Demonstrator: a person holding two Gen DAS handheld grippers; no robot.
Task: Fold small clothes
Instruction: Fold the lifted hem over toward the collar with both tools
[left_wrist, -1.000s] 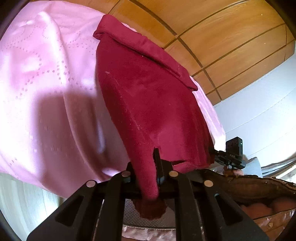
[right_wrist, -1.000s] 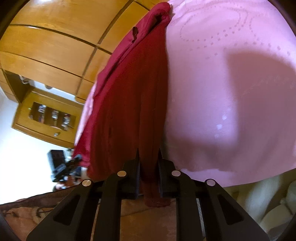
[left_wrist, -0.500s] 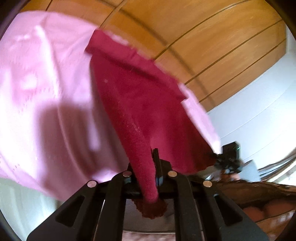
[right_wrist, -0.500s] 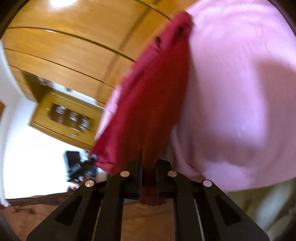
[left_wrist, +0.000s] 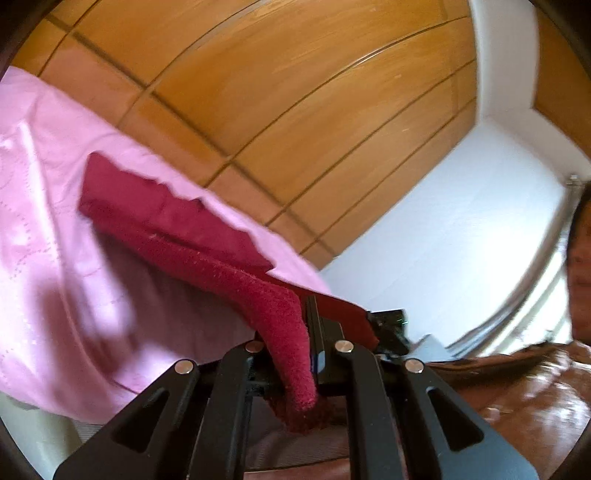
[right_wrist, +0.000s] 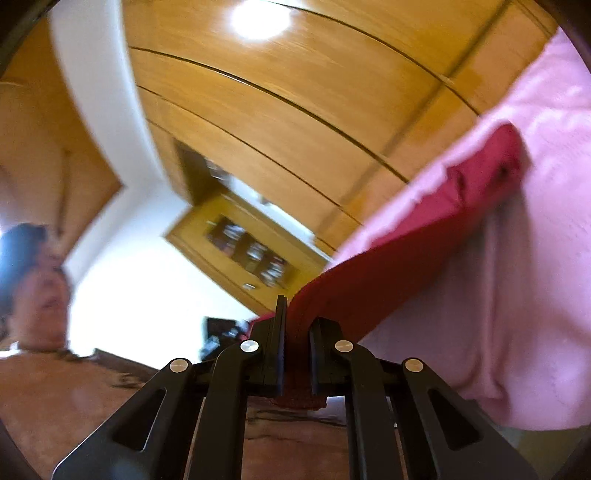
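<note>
While a dark red garment (left_wrist: 207, 236) is stretched up off a pink sheet (left_wrist: 55, 258), one of its lower corners is clamped in the left gripper (left_wrist: 308, 354), whose jaws are closed narrowly on a thick roll of the fleecy cloth; a short tuft of the hem is seen hanging below them. In the right wrist view the opposite corner of the garment (right_wrist: 424, 236) is pinched in the right gripper (right_wrist: 297, 354), its jaws likewise drawn in tight on the cloth, with a small scrap showing beneath. Between the two grips the near edge is lifted and pulled taut, while the far edge, folded over on itself, is laid on the pink sheet (right_wrist: 517, 295) close to that sheet's far border. Beyond that border, wooden panelling (left_wrist: 295, 110) is seen, and a white wall (left_wrist: 461, 229) beside it. Bare sheet is left on the outer side of the garment in each view. A glass-fronted wooden cabinet (right_wrist: 251, 251) is visible in the background of the right view. The person's face (right_wrist: 40, 295) is caught, blurred, at the edge of that frame. Both frames are smeared, so finer detail of the hem cannot be told.
</note>
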